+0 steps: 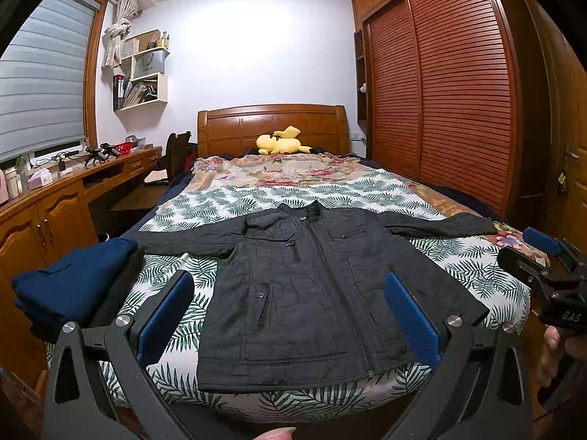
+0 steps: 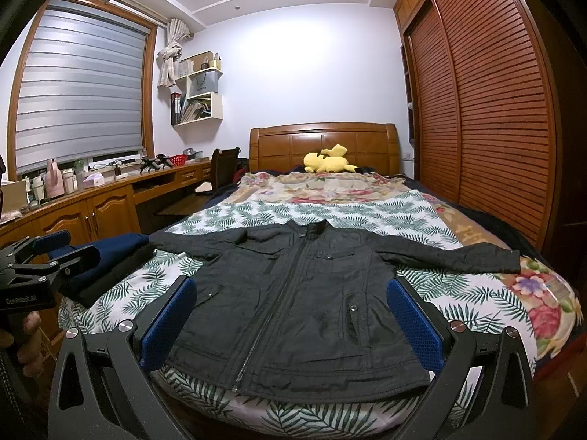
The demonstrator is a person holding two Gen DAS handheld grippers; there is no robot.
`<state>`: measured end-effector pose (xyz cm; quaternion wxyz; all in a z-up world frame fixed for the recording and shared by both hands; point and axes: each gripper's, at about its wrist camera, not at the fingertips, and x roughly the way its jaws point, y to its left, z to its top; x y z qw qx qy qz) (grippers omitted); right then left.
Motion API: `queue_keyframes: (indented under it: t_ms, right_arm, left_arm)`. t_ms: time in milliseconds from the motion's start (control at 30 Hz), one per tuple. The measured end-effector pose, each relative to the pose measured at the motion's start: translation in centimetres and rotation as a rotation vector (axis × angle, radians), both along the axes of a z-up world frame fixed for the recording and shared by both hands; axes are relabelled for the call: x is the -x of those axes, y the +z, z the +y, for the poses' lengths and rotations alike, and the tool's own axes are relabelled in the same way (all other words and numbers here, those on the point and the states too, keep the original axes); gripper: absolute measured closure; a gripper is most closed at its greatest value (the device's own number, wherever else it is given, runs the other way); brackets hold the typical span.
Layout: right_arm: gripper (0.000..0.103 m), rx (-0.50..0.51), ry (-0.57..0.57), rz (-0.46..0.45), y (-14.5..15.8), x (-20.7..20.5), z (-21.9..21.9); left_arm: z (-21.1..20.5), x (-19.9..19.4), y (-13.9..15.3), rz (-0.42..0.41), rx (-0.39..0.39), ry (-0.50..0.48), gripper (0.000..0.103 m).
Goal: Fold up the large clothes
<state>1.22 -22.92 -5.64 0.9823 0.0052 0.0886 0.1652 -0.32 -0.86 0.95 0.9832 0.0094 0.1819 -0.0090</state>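
Observation:
A dark grey quilted jacket (image 1: 304,293) lies flat and zipped on the leaf-print bed cover, front up, collar toward the headboard, both sleeves spread out sideways; the same jacket (image 2: 293,311) fills the middle of the right wrist view. My left gripper (image 1: 290,315) hovers open above the jacket's hem at the foot of the bed, its blue pads wide apart and holding nothing. My right gripper (image 2: 293,319) is open too, a little to the right of the left one, also above the hem. Each gripper shows at the edge of the other's view.
A folded navy garment (image 1: 73,286) lies on the bed's left corner beside the jacket's left sleeve. A yellow plush toy (image 1: 282,141) rests by the wooden headboard. A wooden desk (image 1: 55,205) runs along the left; a slatted wardrobe (image 1: 440,91) stands on the right.

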Motion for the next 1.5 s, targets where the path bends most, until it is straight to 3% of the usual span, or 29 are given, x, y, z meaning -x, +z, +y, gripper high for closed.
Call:
queue_keyframes:
  t_ms: [300,933,1267,1500]
  right_arm:
    - [0.0,0.004,0.004,0.014,-0.5,-0.7,-0.2]
    - [0.0,0.027,0.085,0.038,-0.2,-5.9,0.9]
    - [0.0,0.057,0.148,0.008,-0.7,-10.5,3.1]
    - [0.0,0.072,0.224,0.047,-1.6,-15.9,4.6]
  left_arm:
    - [0.0,-0.6,-0.4,0.023,0.008,0.0,0.0]
    - [3.1,-4.1,-4.4,0.109,0.028,0.036,0.0]
    - [5.3,-7.1,-7.0,0.169,0.015,0.078,0.0]
    - [6.6,-9.5,-8.6,0.211,0.032,0.085,0.0]
